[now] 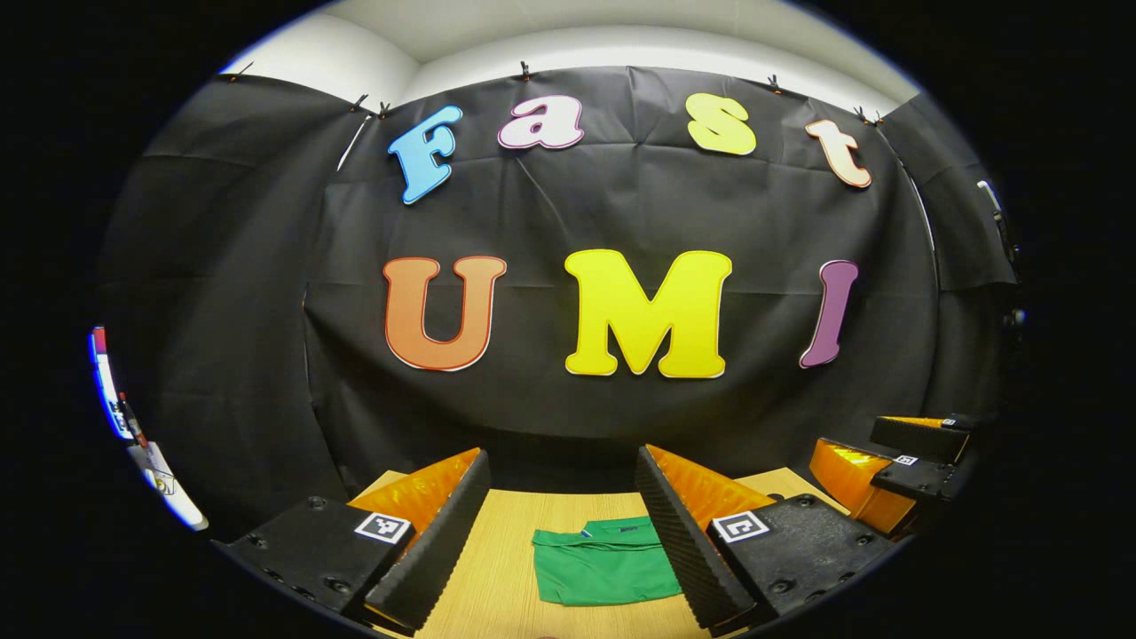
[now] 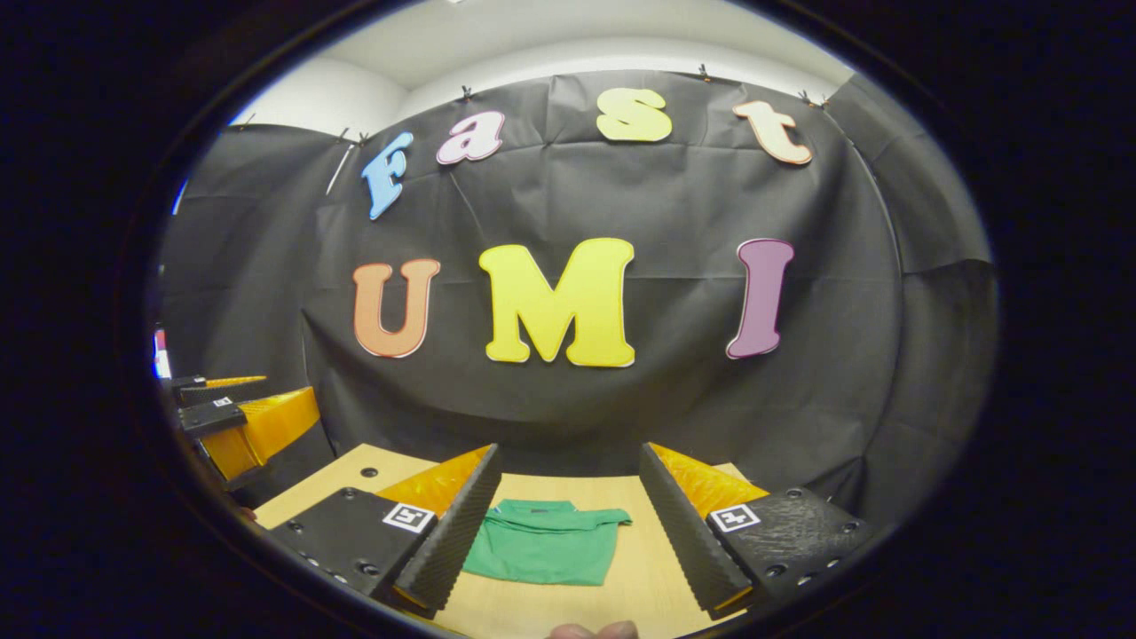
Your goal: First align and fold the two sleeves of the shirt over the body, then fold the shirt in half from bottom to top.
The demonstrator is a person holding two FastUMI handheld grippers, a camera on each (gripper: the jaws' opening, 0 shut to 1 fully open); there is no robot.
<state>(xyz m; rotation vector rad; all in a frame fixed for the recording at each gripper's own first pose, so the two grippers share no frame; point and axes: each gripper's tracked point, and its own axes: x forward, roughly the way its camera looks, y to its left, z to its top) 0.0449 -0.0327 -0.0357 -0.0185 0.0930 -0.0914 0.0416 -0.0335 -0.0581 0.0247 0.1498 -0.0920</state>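
Down on the pale wooden tabletop lies the green fabric shirt, folded into a compact rectangle with its collar edge toward the black cloth backdrop, and nothing is touching it. Over on the left, the left gripper hangs above the near side of the table, its two ribbed fingers spread wide apart with only air between them; from the left gripper view the shirt sits in that gap, closer to the right-hand finger, whose inner edge overlaps the garment's right side in the picture. Moving across, the right gripper is held beside it at about the same height, and its fingers stand just as wide apart, gripping nothing. From the right gripper view the shirt lies nearer the left-hand finger, which covers its left edge, and bare wood shows to the shirt's right. At the bottom rim of that view a fingertip of the person's hand peeks in. Each camera catches the other gripper off to the side: the right one at the far right of the left gripper view, the left one at the far left of the right gripper view.
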